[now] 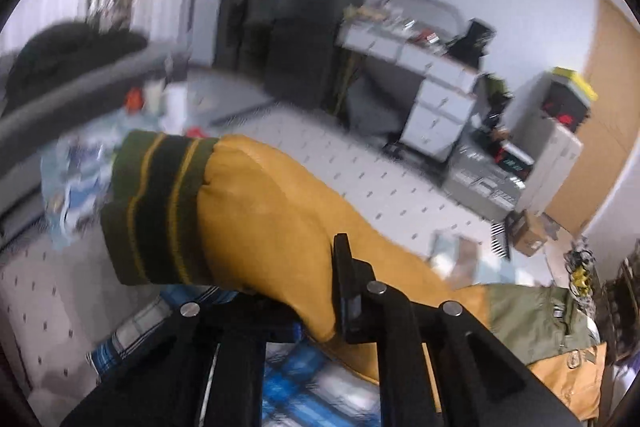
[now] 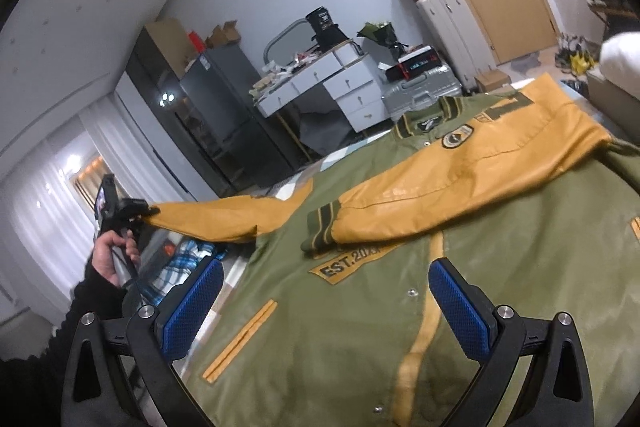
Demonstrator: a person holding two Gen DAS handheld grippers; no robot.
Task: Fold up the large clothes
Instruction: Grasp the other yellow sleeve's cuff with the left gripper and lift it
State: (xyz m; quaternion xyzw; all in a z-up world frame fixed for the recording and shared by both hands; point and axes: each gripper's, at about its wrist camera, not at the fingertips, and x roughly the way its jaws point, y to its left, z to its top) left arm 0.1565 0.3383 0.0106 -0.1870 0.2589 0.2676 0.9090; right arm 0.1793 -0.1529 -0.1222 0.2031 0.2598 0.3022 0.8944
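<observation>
The jacket [image 2: 400,307], olive green w/ mustard-yellow sleeves, is lying front-up and spread flat on a bed; its striped collar is pointing toward the far end, near a white desk [image 2: 320,83] and a silver suitcase [image 2: 412,95].

Left gripper [image 2: 150,213]: jaws are clamped together on the yellow sleeve [image 2: 208,219], which is hanging lifted off the bed surface and stretching out sideways from the jacket body. In the left wrist view the same sleeve [image 1: 272,211] is draping across the black fingers [image 1: 348,291], w/ its dark green, yellow-striped cuff [image 1: 156,211] pointing away toward the left of frame. A bare hand [image 2: 110,255] in a black cuff is gripping the tool handle.

Right gripper [image 2: 324,291]: jaws are standing wide apart, blue pads [image 2: 192,299] showing, nothing between them. It is hovering above the jacket front, over the snap-button placket and the "EST." patch [image 2: 348,265]; contact w/ the fabric cannot be told.

The other sleeve [image 2: 460,195] is lying folded across the chest, cuff resting near the patch.

A blue plaid cloth [image 2: 180,263] is lying on the bed beside the jacket, under the lifted sleeve.
</observation>
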